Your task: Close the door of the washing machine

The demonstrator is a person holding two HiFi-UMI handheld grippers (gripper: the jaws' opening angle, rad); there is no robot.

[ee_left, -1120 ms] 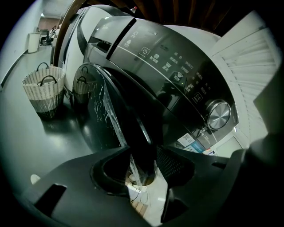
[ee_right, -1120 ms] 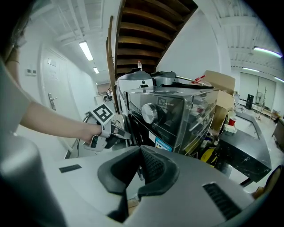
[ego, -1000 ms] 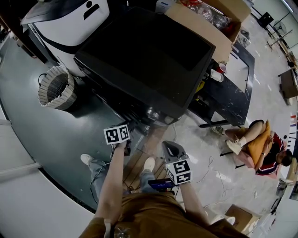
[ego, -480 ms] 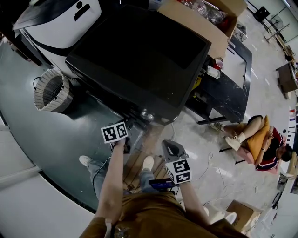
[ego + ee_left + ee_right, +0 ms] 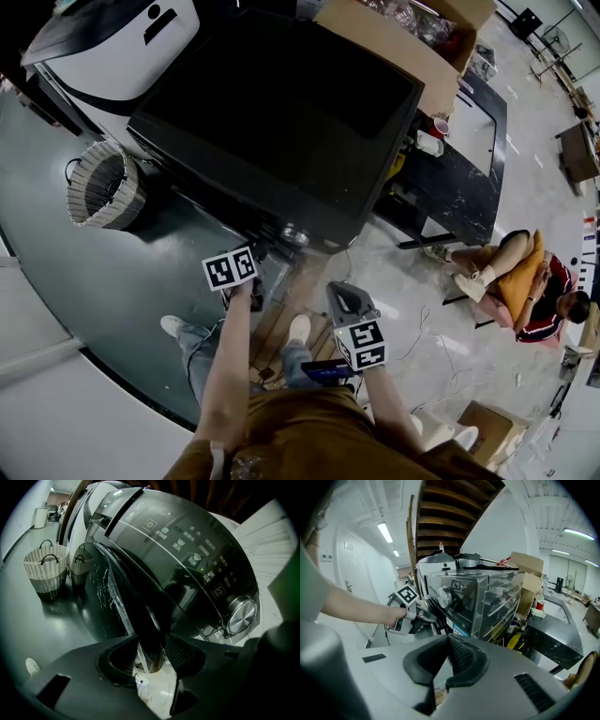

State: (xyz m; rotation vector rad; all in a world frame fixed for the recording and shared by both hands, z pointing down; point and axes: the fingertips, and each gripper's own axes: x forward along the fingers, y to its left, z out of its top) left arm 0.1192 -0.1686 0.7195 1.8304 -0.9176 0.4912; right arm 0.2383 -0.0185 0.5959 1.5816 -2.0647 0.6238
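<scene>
- Nearest us, the right gripper hangs with its jaws together on nothing, pointed at the washer from the right. We would leave it out of the swing, well off the door's path.
- Just ahead, the left gripper has its jaws closed on the free edge of the door. The right pad lies against the rim and a sliver of floor shows beside the left pad, so we treat the hold as light.
- The door stands ajar, swung out to the left of the washer's front, with a dark gap between them.
- We judge the step is to swing it home. We would push along the hinge's arc rather than straight in, and let the wrist turn with the door.
- Before the rim meets the front, we would let go so the jaws are not nipped, then press flat until it latches.
- The knob and panel sit just right of the door's edge, and we would steer clear of them.
- Farther left, the basket stands well apart on the floor and is no obstacle.
</scene>
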